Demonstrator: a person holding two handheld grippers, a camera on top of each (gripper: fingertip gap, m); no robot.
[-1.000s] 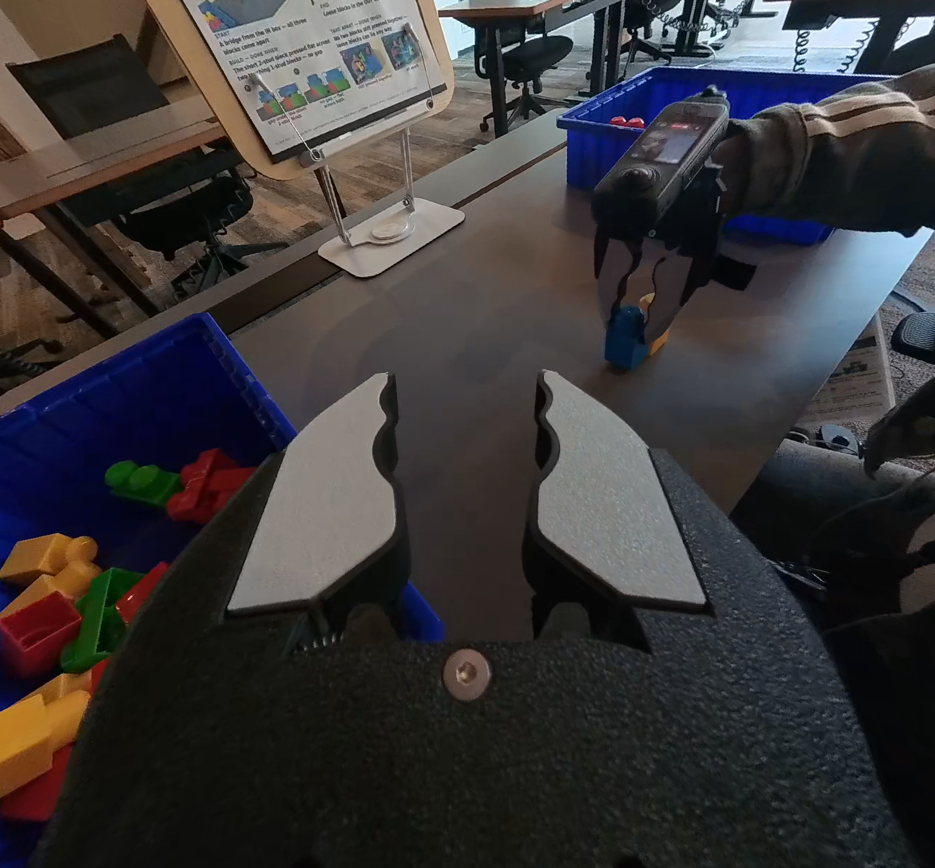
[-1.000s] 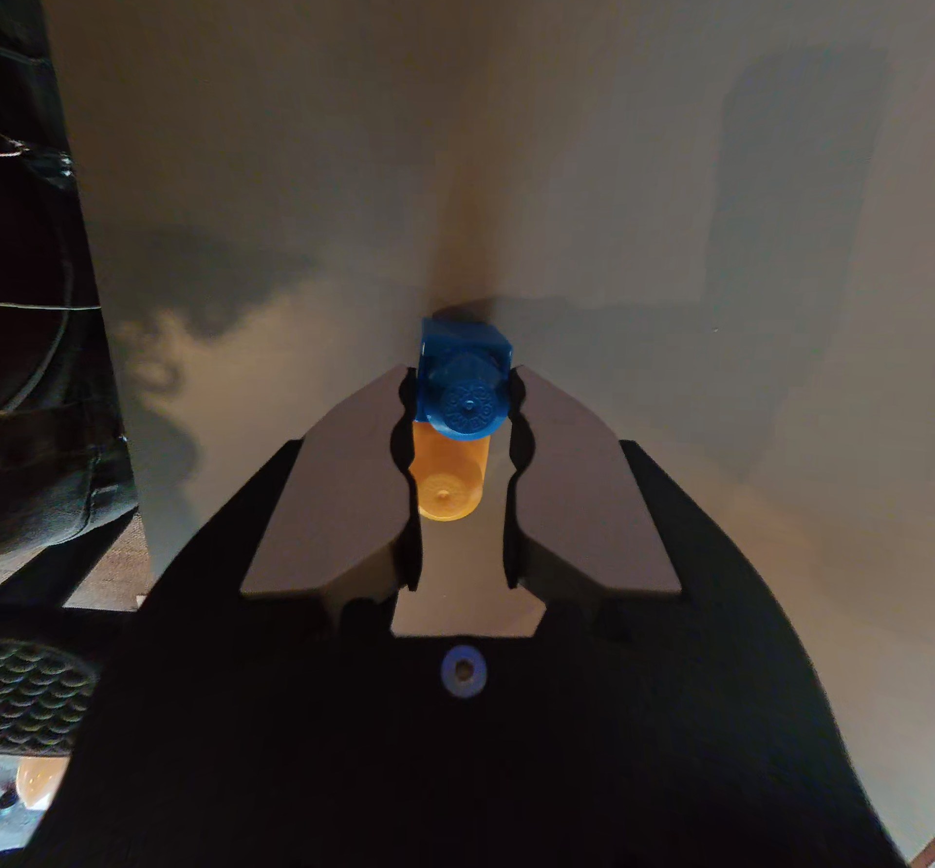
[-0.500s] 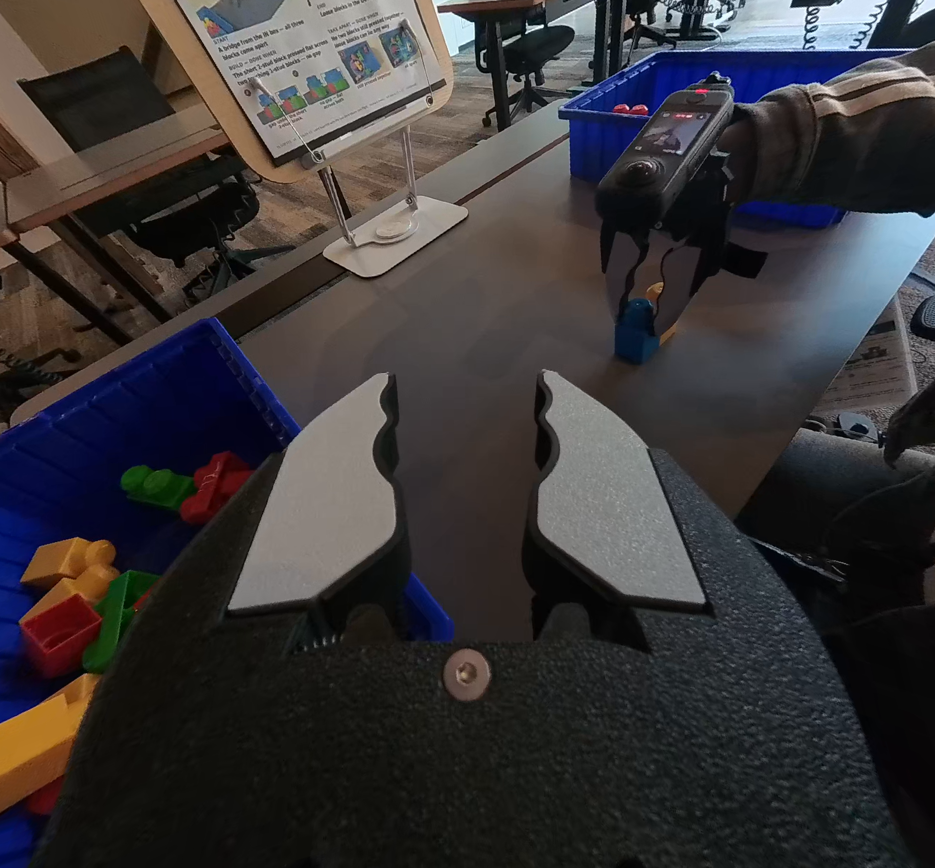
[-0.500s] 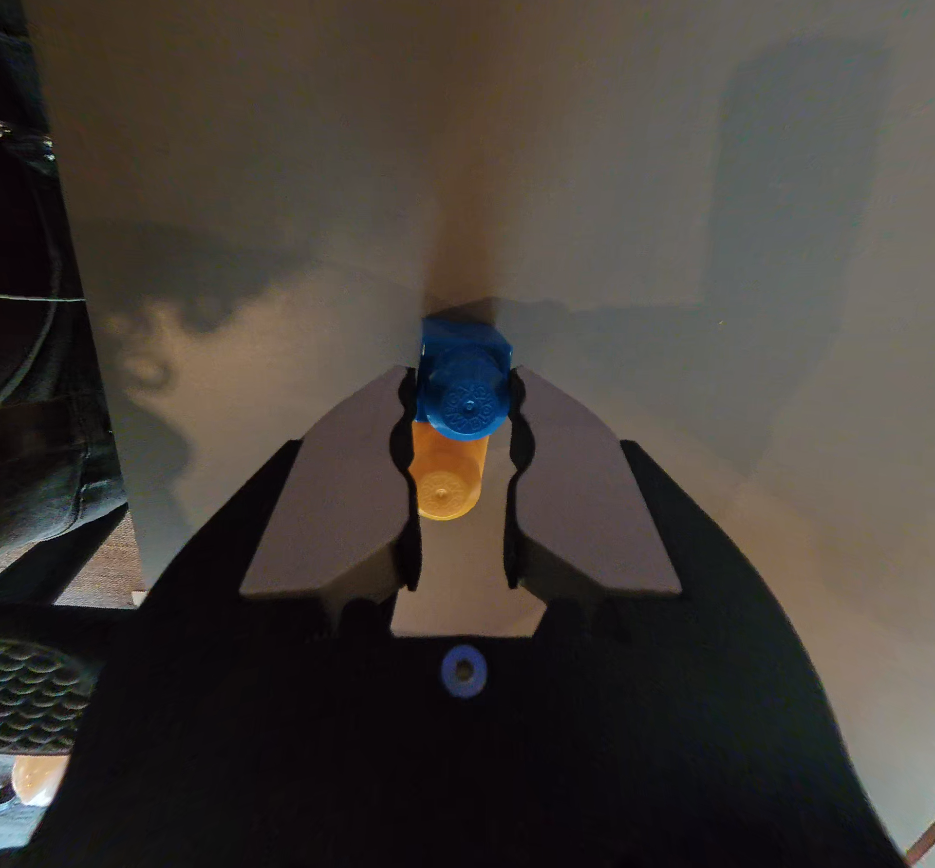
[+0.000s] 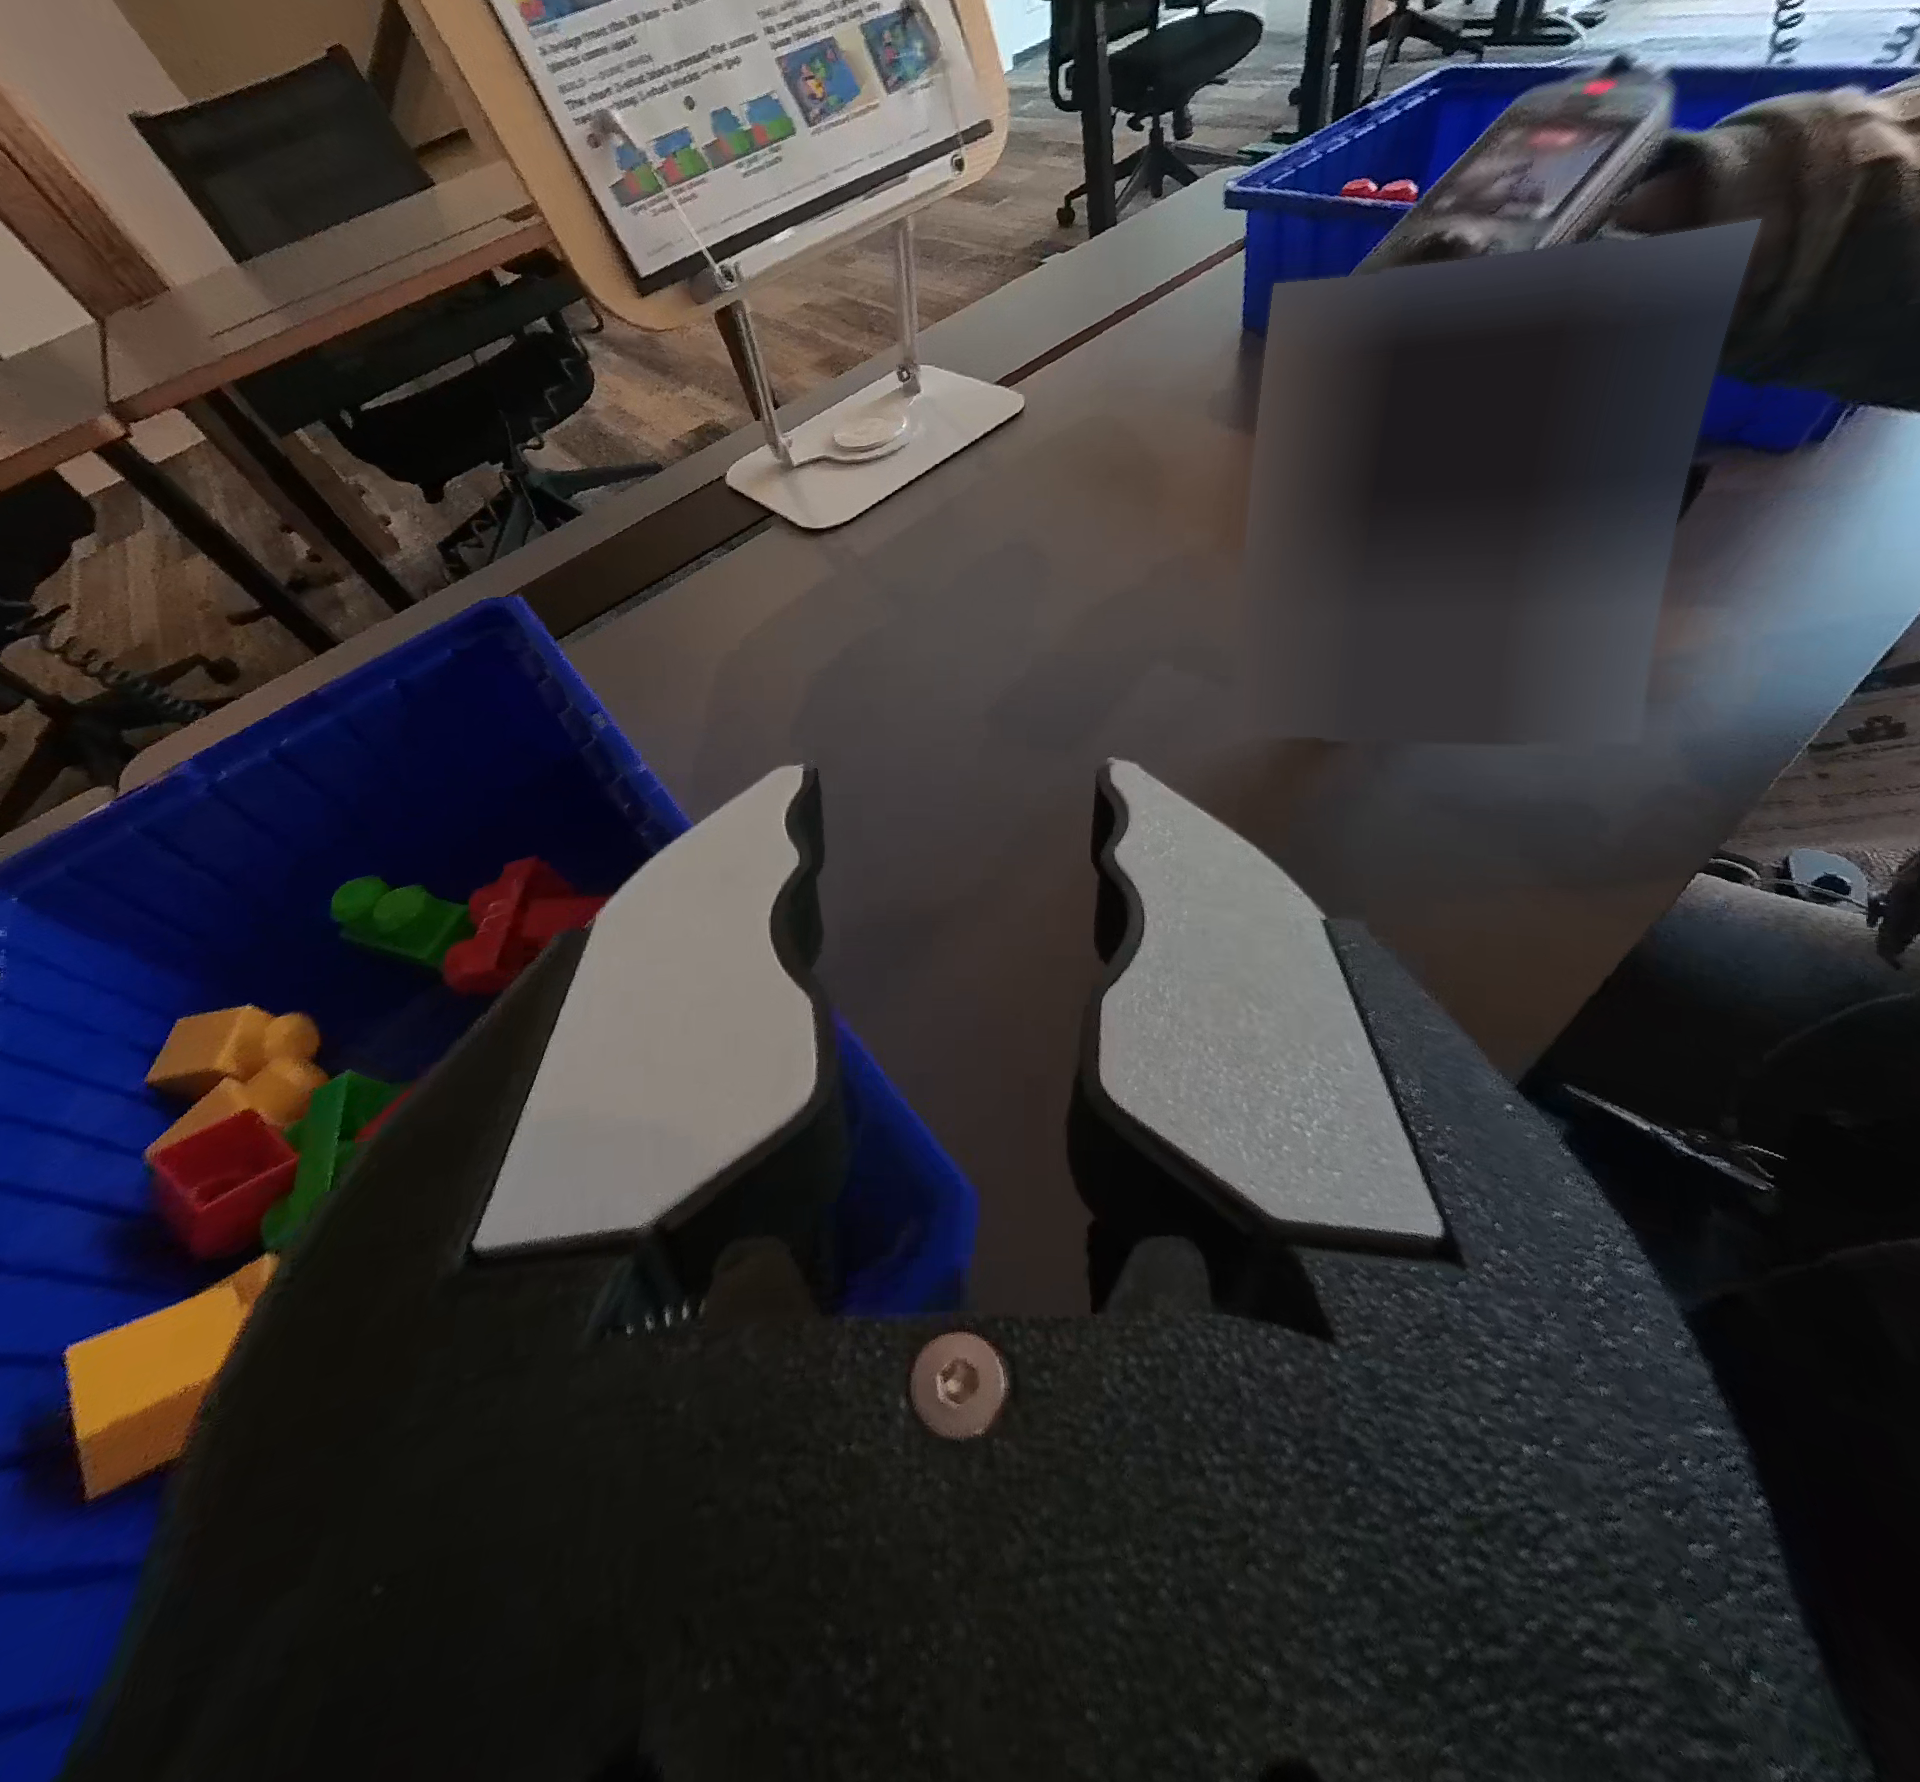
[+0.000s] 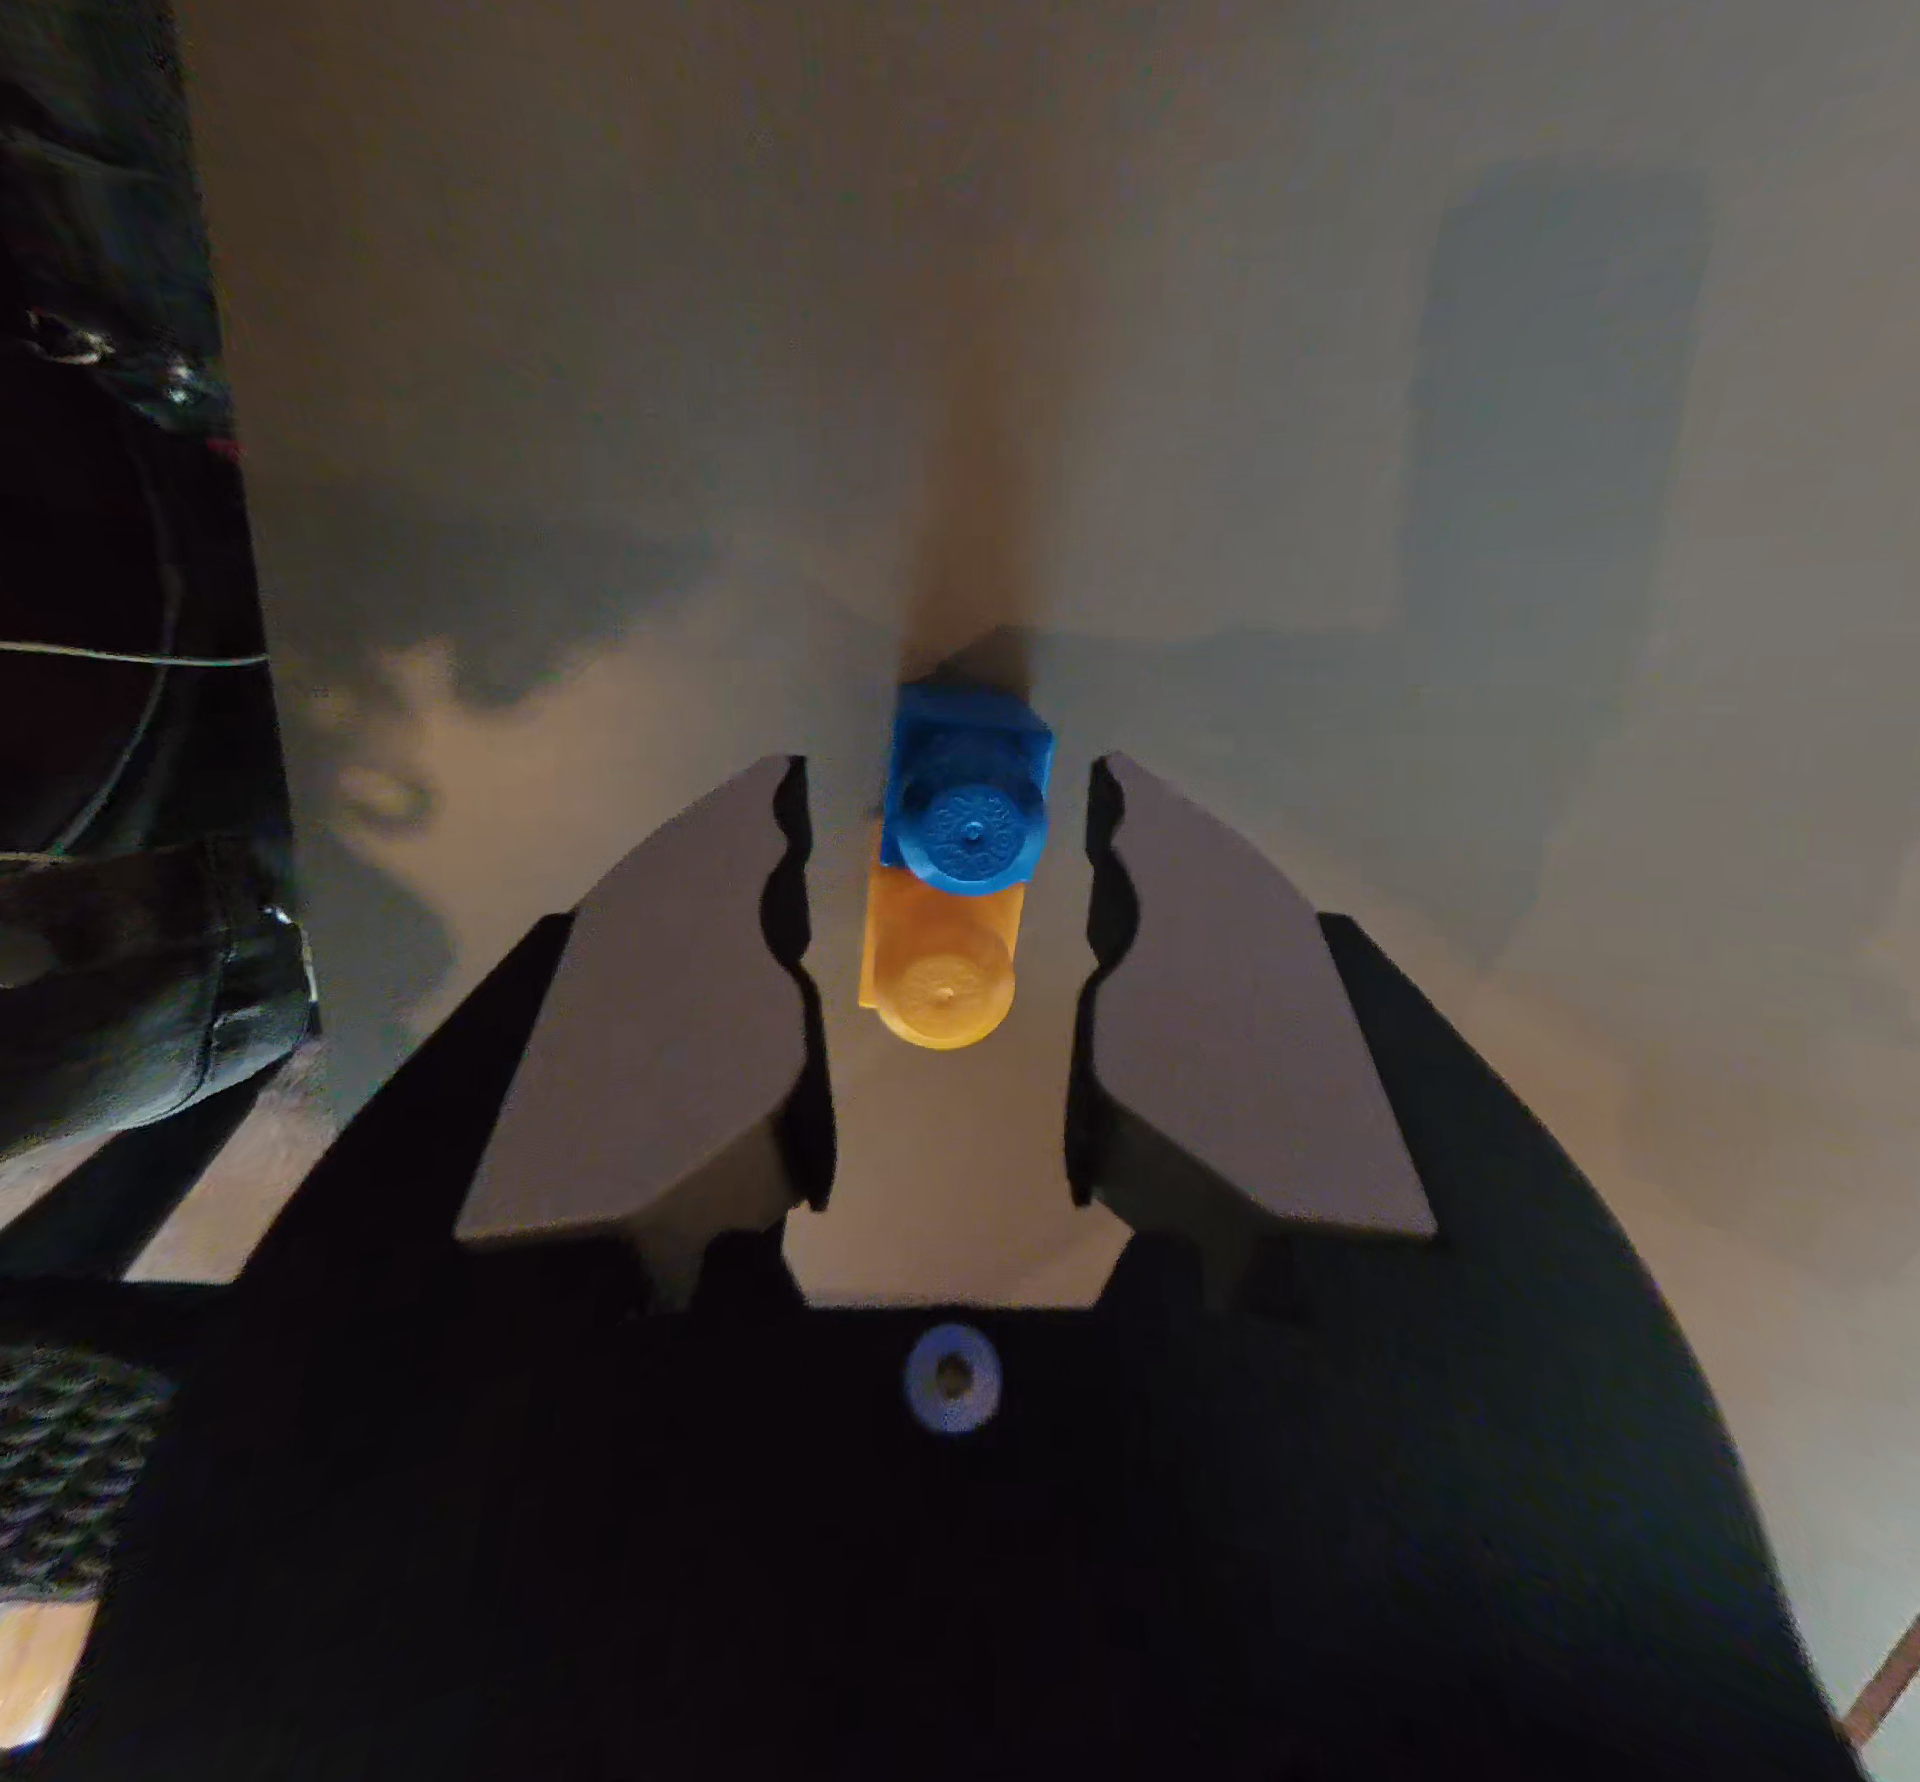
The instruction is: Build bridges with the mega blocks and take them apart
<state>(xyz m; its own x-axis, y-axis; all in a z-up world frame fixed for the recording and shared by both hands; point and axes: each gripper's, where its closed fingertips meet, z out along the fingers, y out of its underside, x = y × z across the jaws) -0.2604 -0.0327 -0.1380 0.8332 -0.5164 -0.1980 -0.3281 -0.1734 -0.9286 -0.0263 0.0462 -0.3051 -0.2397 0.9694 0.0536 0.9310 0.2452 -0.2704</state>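
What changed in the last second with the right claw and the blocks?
The right claw opened and let go of the blue block; both fingers now stand clear of it. The blue block and the orange block beside it stayed put on the table. The left claw stayed open and empty beside the blue bin, though its view shifted slightly.

A blue block (image 6: 966,797) and a yellow block (image 6: 935,969), touching on the desk (image 6: 1299,330), are framed between the spread jaws of the right gripper (image 6: 948,787), touched by neither.
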